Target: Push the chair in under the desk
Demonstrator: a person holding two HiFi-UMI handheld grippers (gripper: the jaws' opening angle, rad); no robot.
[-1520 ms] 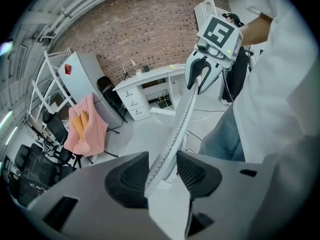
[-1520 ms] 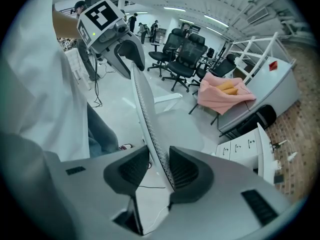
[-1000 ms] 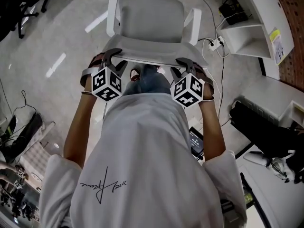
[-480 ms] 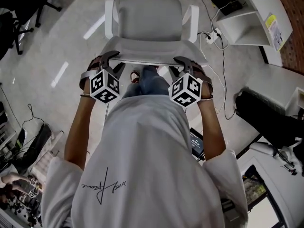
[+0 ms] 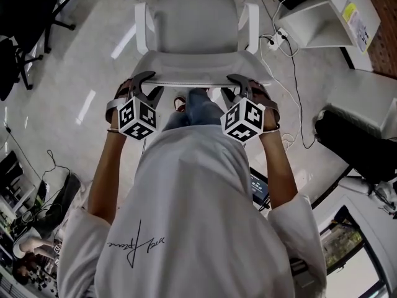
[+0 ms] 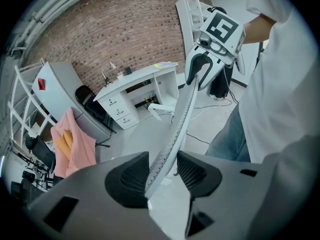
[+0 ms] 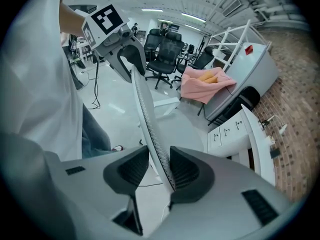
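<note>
We have rolled the chair (image 5: 195,23) across the floor (image 5: 93,54) in the last second. The white table (image 6: 142,78) has shifted, while the chair kept its place ahead of the tongs. Left tongs (image 5: 147,84) and right tongs (image 5: 237,85) stay clamped on its back's top edge. The table lies beyond the right tongs, well apart, so much pushing likely remains.

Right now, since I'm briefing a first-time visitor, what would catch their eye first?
The white chair sits dead centre from above, with the left gripper and right gripper both closed on its backrest's top edge. Next, in the left gripper view, the white desk against the brick wall, and a pink cloth draped to its left.
</note>
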